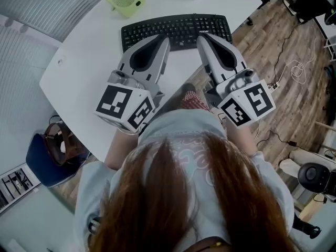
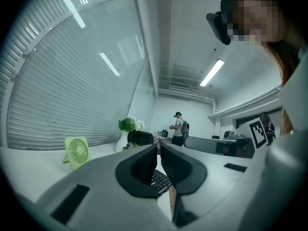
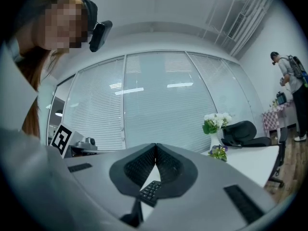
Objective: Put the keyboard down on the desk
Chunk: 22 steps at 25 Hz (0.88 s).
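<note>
Two grippers, left point(image 1: 163, 40) and right point(image 1: 202, 37), hover at the near edge of the keyboard point(image 1: 178, 25), and it lies flat on the desk point(image 1: 84, 62), just as the task wants. Freshly set down or never lifted? Can't say; either way, don't let those tips nudge it. Only the head view gives that layout; the gripper views show the left jaws a slit apart and the right jaws touching, nothing gripped.
</note>
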Each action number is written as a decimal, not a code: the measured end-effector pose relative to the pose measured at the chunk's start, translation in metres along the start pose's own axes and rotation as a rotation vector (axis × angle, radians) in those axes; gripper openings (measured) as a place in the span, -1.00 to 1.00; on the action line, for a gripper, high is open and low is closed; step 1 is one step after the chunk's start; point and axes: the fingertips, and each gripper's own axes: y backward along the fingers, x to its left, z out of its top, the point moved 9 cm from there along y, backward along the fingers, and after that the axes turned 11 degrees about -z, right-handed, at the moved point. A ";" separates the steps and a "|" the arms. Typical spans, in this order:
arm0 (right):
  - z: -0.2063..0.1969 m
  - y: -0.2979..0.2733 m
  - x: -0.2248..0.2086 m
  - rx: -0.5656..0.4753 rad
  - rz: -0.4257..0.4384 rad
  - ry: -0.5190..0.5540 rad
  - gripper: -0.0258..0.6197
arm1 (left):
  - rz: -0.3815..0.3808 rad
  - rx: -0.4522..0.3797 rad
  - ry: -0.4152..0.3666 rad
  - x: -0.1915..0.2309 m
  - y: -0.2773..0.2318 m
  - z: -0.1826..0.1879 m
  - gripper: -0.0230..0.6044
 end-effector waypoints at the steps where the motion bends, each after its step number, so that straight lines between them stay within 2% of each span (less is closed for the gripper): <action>1: 0.000 0.000 0.000 -0.002 0.000 0.002 -0.91 | -0.002 0.000 0.000 0.000 0.000 0.000 -0.84; 17: 0.006 0.008 -0.006 0.010 -0.028 0.054 -0.91 | -0.011 0.000 0.028 -0.005 -0.001 0.003 -0.87; 22: 0.008 0.011 -0.008 0.011 -0.035 0.038 -0.91 | -0.016 -0.002 0.037 -0.006 -0.001 0.004 -0.87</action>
